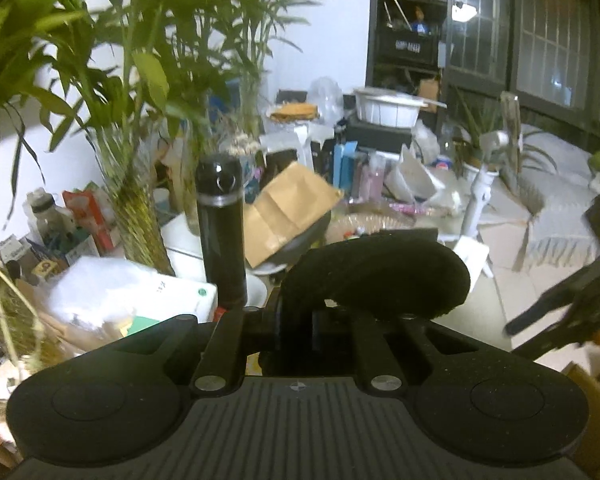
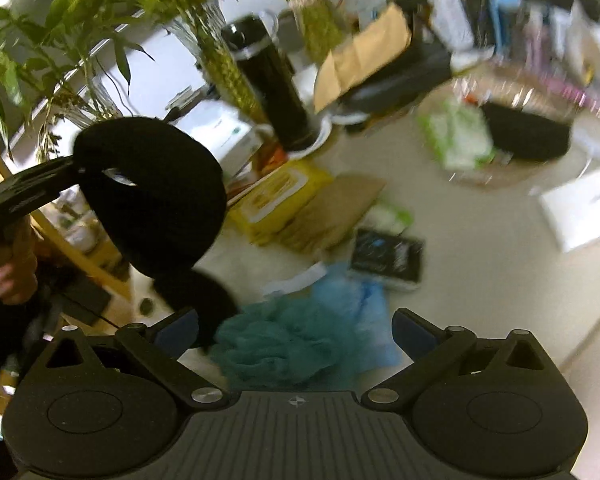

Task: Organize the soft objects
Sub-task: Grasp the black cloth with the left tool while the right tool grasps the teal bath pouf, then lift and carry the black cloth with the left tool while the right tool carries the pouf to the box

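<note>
My left gripper (image 1: 300, 312) is shut on a black soft curved pillow (image 1: 376, 272) and holds it up in the air; the pillow also shows in the right wrist view (image 2: 152, 192), hanging from that gripper at the left. My right gripper (image 2: 296, 328) is open and empty, just above a teal mesh sponge (image 2: 276, 348) that lies on the white table beside a light blue cloth (image 2: 364, 312). A round clear basket (image 2: 512, 136) at the upper right holds a green-white soft item (image 2: 456, 136) and a black soft item (image 2: 528, 136).
A tall black flask (image 1: 220, 236) stands ahead of my left gripper, also visible in the right wrist view (image 2: 276, 96). Bamboo plants in vases (image 1: 132, 128), a brown paper bag (image 1: 288, 212), a yellow packet (image 2: 284, 196), a black packet (image 2: 388, 256) and a white card (image 2: 584, 208) crowd the table.
</note>
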The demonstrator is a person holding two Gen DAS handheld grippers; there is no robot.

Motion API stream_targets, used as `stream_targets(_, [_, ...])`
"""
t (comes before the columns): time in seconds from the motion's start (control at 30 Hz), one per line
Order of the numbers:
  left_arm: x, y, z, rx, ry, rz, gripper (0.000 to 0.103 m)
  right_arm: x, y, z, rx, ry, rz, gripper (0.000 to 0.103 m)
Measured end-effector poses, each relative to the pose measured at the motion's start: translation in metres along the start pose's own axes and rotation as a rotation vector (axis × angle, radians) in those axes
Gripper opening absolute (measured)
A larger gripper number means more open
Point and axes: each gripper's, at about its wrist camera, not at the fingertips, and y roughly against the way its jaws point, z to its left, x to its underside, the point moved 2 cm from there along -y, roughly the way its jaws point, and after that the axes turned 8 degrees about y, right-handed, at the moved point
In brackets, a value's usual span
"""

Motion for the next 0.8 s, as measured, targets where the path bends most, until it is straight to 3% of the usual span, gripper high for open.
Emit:
stream_targets(0.23, [-0.004, 0.024, -0.006, -0.011, 0.015, -0.025, 0.013, -0.003, -0.044, -0.01, -0.102, -0.094, 0.158, 0.082])
stream_targets(0.27, [-0.004, 0.027, -0.006, -0.011, 0.018, -0.027, 0.013, -0.003, -0.049, -0.01, -0.109, -0.09, 0.179, 0.075])
stream_targets(0.3, [-0.004, 0.031, -0.006, -0.011, 0.021, -0.028, 0.013, -0.003, -0.053, -0.009, -0.111, -0.087, 0.196, 0.069])
stream_targets(0.43, [-0.002, 0.04, -0.004, -0.017, 0.027, -0.026, 0.013, -0.005, -0.061, -0.013, -0.068, -0.091, 0.226, 0.063])
stream_targets(0.53, [0.001, 0.046, -0.004, -0.019, 0.028, -0.025, 0.013, -0.005, -0.068, -0.011, -0.084, -0.084, 0.259, 0.047])
stream_targets(0.63, [0.001, 0.048, -0.004, -0.021, 0.028, -0.023, 0.013, -0.005, -0.074, -0.008, -0.084, -0.071, 0.282, 0.024])
stream_targets(0.67, [0.003, 0.05, -0.003, -0.023, 0.028, -0.022, 0.013, -0.005, -0.074, -0.007, -0.086, -0.07, 0.283, 0.011])
stream_targets(0.8, [0.008, 0.062, -0.003, -0.025, 0.033, -0.011, 0.013, -0.01, -0.062, -0.004, -0.082, -0.083, 0.233, 0.004])
